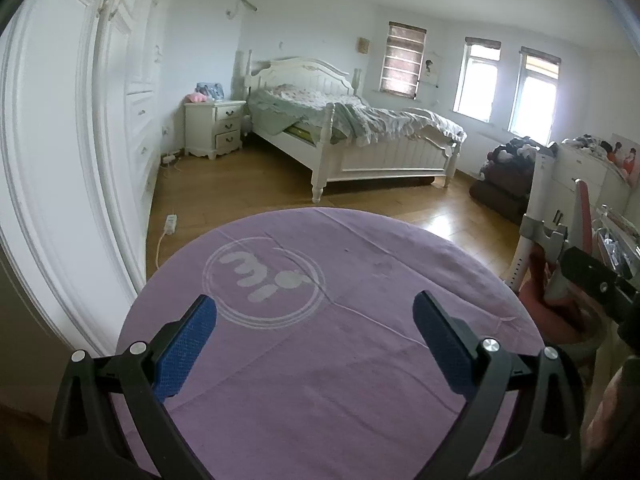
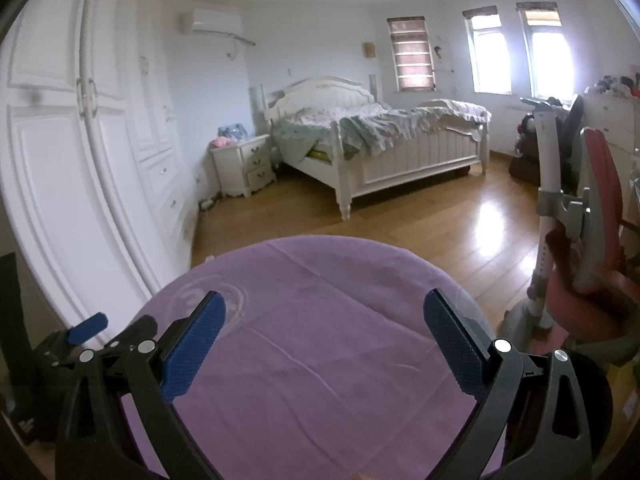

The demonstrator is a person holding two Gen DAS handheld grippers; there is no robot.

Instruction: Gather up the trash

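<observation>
We hold the left gripper [image 1: 315, 314] and right gripper [image 2: 325, 312] spread, seemingly empty, above a purple-clothed round table [image 1: 360, 264].

— Where is the trash lying?
— Neither view is letting me tell. Only a round desk [image 1: 320, 380] draped in creased purple cloth, bearing a pale circular logo [image 1: 264, 280], is showing.

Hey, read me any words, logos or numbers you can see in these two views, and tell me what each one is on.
"mi": pale lettering, with a blob after it that I cannot read, inside a double ring printed on the purple cloth; the same ring shows only partly in the right wrist view.
Small pale marks on a black object at the lower left edge: too small to read.
No other readable text.
</observation>
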